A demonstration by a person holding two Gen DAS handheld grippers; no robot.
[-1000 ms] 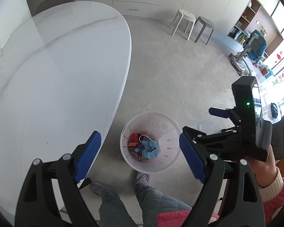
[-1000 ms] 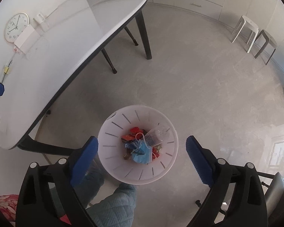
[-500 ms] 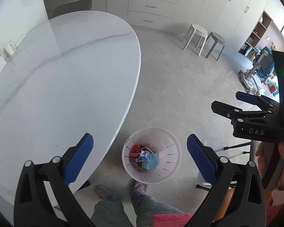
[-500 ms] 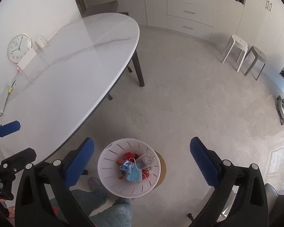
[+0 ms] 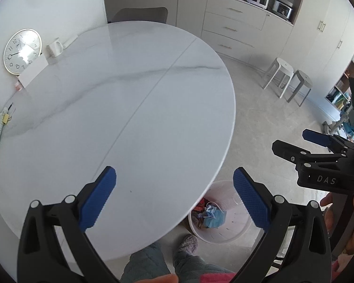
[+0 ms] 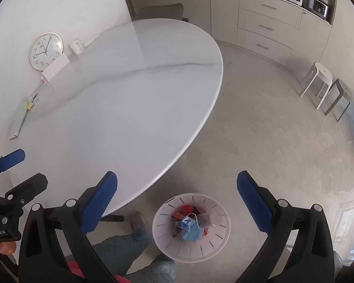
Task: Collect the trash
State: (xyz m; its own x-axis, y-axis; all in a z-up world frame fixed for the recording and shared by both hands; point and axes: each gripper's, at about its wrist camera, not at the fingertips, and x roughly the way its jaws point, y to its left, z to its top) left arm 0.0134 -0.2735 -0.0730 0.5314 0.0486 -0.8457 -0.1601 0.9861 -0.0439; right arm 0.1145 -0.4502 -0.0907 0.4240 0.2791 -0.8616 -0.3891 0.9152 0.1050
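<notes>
Two grippers hang wide open and empty over desk and floor.
Left gripper (image 5: pixel 174 188) spreads blue-padded fingers above the white marble-patterned oval desk (image 5: pixel 129 108); right gripper (image 6: pixel 177 191) gapes likewise, the white slotted plastic trash bin (image 6: pixel 191 226) holding a blue face mask and red wrappers at six o'clock, on the floor by the desk's edge.

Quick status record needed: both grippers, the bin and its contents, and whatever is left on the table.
left gripper: open, nothing between the fingers
right gripper: open, nothing held
bin: white, on the floor beside the table edge
bin contents: blue face mask, red wrappers, clear plastic piece
table: white marble top; clock, mug, white card along the wall side
</notes>
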